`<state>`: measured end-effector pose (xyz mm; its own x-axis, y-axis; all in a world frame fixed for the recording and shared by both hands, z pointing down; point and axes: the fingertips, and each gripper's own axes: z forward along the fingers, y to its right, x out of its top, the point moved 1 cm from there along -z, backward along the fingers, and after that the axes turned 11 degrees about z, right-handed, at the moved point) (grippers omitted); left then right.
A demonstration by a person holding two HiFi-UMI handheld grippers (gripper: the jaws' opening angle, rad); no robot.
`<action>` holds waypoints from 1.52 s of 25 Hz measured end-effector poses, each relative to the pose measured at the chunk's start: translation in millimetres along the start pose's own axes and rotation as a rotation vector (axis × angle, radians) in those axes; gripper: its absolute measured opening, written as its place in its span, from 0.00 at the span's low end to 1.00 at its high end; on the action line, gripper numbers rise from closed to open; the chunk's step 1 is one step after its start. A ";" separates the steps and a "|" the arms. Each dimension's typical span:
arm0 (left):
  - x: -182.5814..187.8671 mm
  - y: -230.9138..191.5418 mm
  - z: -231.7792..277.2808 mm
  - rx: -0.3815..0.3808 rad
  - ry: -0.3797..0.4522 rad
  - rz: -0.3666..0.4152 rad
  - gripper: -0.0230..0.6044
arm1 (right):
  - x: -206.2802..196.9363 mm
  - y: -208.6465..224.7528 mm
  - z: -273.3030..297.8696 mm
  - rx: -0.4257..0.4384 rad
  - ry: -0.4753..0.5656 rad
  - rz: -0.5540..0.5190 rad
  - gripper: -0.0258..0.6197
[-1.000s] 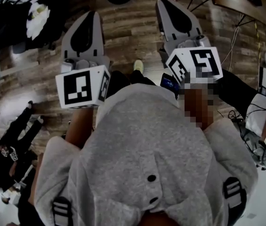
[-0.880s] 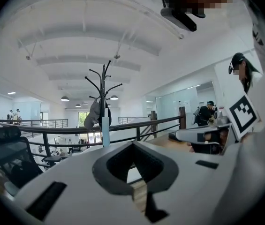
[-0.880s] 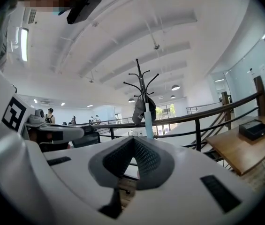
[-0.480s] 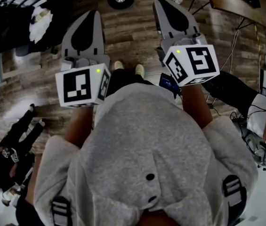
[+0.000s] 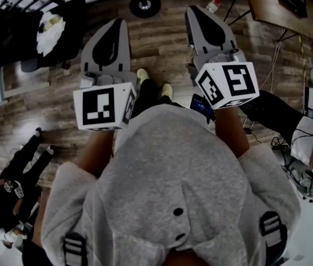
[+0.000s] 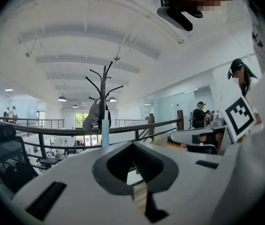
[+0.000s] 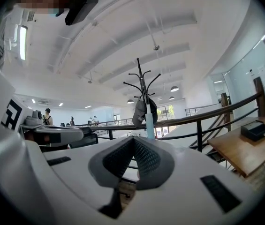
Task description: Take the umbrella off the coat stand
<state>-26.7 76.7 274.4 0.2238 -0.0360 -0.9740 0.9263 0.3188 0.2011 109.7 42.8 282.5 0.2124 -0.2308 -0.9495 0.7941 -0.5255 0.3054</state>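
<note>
Pale blue and thin, the umbrella (image 6: 105,133) is standing upright against the pole of the black coat stand (image 6: 105,86). A grey bag (image 6: 92,118) is hanging on the stand just beside it. The stand is sitting well away from both grippers, past a dark railing (image 6: 141,125).

The left gripper (image 6: 133,145) is pointing toward the stand. Its fingers (image 6: 105,175) are pressing together at the tips and gripping nothing. The right gripper (image 7: 133,138) is pointing the same way. Its fingers (image 7: 123,158) are clenched too, with nothing between them.

From above, the person in a grey hoodie (image 5: 173,170) is holding both grippers out over the wooden floor (image 5: 156,43). A wooden desk (image 7: 245,149) is showing on the right side of the right gripper view.
</note>
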 end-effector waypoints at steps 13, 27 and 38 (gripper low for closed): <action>-18.2 -83.6 45.7 -0.028 0.013 -0.028 0.05 | -2.5 -24.2 97.2 -0.014 -0.031 -0.039 0.06; -35.7 -150.3 85.3 -0.050 0.024 -0.068 0.05 | 9.3 -25.4 169.3 -0.065 -0.049 -0.123 0.06; -30.9 -150.8 104.0 -0.047 0.005 -0.061 0.05 | 15.1 -4.2 176.1 -0.091 -0.043 -0.087 0.06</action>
<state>-141.8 -68.8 285.0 0.1654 -0.0521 -0.9849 0.9229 0.3602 0.1359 9.3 -102.8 279.4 0.1175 -0.2234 -0.9676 0.8574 -0.4688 0.2124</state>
